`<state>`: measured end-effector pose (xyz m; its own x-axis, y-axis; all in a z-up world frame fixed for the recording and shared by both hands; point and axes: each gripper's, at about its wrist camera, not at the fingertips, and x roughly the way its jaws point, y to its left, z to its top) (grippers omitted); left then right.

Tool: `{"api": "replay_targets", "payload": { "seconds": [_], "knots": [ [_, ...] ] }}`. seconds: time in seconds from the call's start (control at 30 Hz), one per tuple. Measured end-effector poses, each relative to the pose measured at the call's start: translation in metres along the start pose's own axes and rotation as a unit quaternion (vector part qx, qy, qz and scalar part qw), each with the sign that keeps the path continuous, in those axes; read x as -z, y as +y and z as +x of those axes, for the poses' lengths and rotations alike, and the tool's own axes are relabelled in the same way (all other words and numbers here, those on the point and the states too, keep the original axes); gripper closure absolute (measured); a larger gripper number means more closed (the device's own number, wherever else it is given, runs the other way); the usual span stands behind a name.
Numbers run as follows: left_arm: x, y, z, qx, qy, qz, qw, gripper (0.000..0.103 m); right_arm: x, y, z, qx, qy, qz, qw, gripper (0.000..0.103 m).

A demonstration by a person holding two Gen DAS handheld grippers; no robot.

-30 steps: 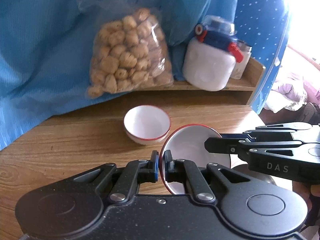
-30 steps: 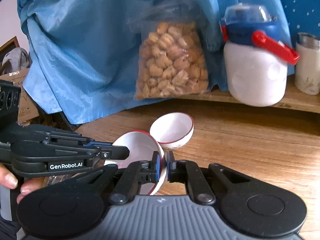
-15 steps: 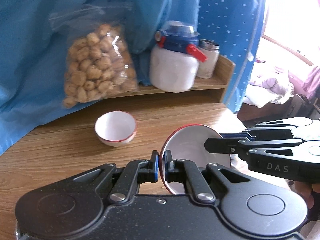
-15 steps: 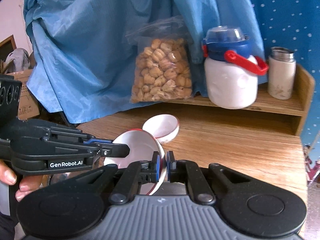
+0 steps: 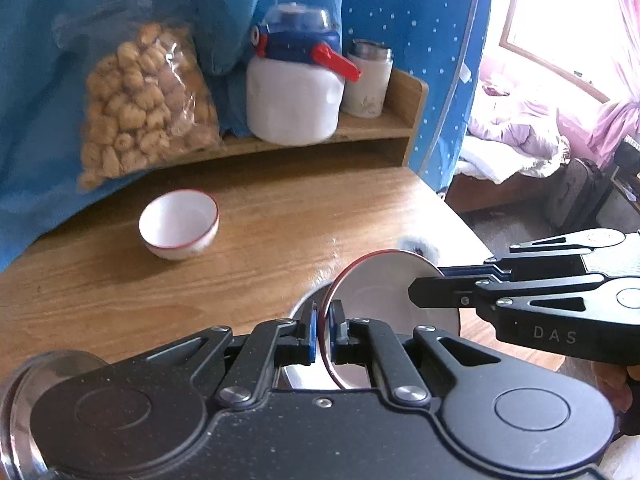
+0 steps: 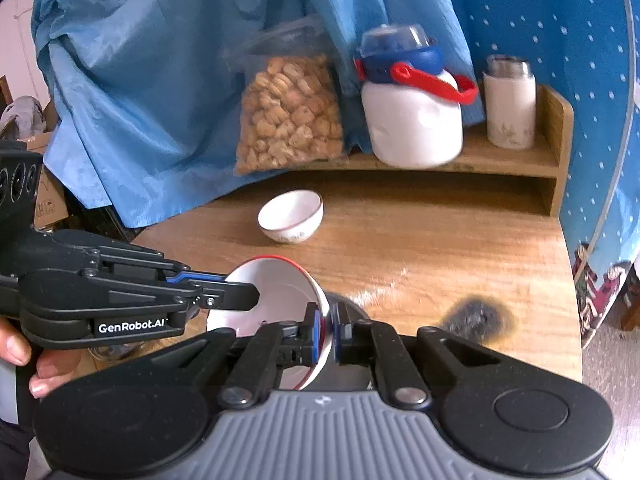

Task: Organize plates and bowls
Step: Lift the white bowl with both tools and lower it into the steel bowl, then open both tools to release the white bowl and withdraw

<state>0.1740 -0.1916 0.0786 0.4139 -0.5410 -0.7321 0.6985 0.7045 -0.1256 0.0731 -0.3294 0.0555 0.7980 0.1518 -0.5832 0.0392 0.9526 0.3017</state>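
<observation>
- The held bowl [image 5: 384, 300], white with a red rim, hangs between the two tools above the near part of the wooden table [image 5: 260, 240]; it is tipped on edge, so its mouth faces sideways rather than up; in the left wrist view the hollow faces toward 3 o'clock, in the right wrist view toward 9 o'clock.
- The left gripper [image 5: 323, 334] is clamped narrowly on the bowl's rim at the lower edge; the rim runs up between its pads like a thin blade.
- The right gripper [image 6: 326, 330] pinches the opposite rim in the same narrow way; seen from the left wrist, its black fingers reach in from 3 o'clock and meet the bowl's far edge.
- A second bowl [image 6: 291, 216], also white with a red line at the rim, stands upright on the table at about 11 o'clock from the held one, well apart from it, mouth up.
- Behind it, on a low wooden shelf [image 6: 520, 160], stand a clear bag of tan snacks [image 6: 288, 116], a white jar [image 6: 414, 120] with blue lid and red handle, and a small white canister [image 6: 509, 108].
- A dark scorch mark [image 6: 474, 318] lies on the tabletop at 3 o'clock from the right tool's tips.
- A blue cloth [image 6: 160, 80] hangs behind the shelf.
</observation>
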Motion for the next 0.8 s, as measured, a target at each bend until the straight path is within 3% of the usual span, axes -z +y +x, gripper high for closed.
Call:
{"api": "replay_targets", "payload": {
  "seconds": [0.8],
  "knots": [
    [0.007, -0.004, 0.019, -0.008, 0.048, 0.007, 0.9988, 0.098, 0.011, -0.009, 0.015, -0.002, 0.036, 0.012, 0.999, 0.095]
  ]
}}
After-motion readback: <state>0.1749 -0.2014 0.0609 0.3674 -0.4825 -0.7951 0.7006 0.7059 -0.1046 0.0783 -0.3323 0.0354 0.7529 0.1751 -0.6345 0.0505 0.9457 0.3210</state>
